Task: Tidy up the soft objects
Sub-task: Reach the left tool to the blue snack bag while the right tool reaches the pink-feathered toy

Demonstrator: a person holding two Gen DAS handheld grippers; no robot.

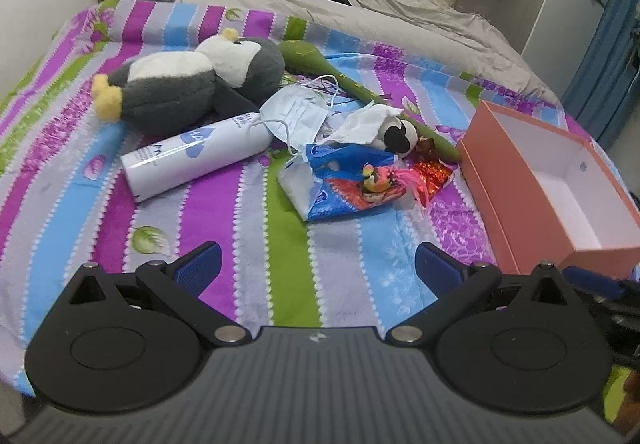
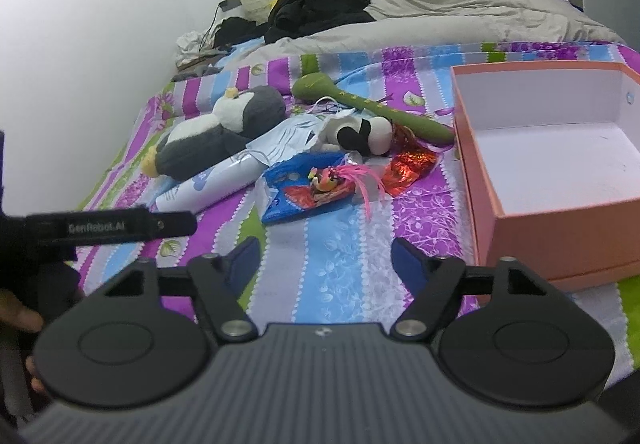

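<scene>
Striped bedspread [image 1: 248, 204]; penguin plush [image 1: 188, 84] well ahead of both hand-held grippers [image 1: 316, 264] [image 2: 324, 264], fingers spread, empty.

"GenRobot.AI" (white) on left gripper [image 2: 112, 226]

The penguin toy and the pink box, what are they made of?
The penguin looks like soft plush: its grey and white coat is fuzzy, with yellow fluffy feet. The pink box looks like stiff cardboard: flat, matte walls with sharp edges, salmon pink outside and plain white inside. I can't tell what fills the penguin.
</scene>
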